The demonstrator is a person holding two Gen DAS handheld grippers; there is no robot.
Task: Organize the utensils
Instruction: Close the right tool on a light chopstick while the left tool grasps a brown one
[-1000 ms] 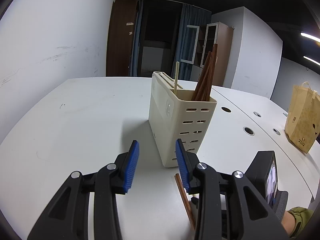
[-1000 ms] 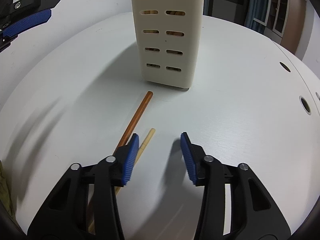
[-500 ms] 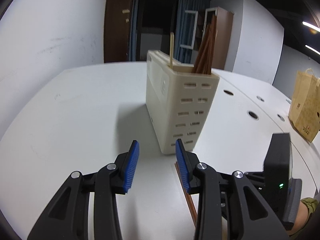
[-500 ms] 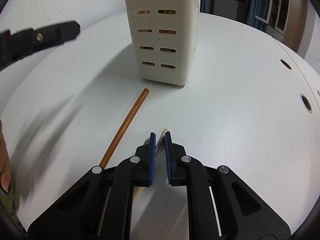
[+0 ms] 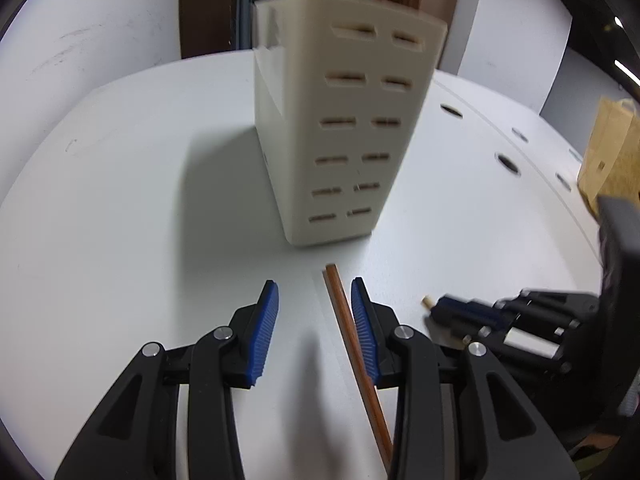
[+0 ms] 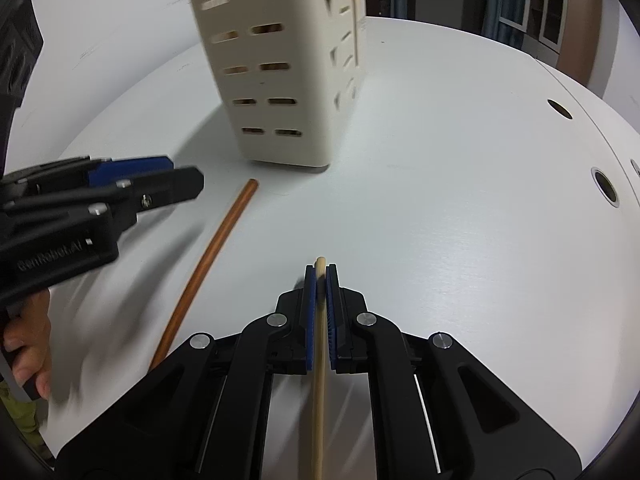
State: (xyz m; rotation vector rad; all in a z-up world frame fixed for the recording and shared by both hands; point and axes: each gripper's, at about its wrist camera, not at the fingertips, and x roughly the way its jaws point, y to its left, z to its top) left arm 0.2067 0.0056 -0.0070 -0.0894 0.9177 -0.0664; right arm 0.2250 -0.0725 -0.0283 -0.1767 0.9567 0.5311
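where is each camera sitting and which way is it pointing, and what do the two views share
Left wrist: sits on the left tongs, low over the white table, facing the cream utensil holder; its open blue fingers straddle the brown chopstick, with the right tongs at the right edge.
Right wrist: sits on the right tongs, facing the same holder; its fingers are shut on the pale chopstick, with the left tongs and the person's hand at the left.
Shared: holder, brown chopstick, table, and each other's tongs.

Utensil caddy blocks ahead; bare table lies open beside it.
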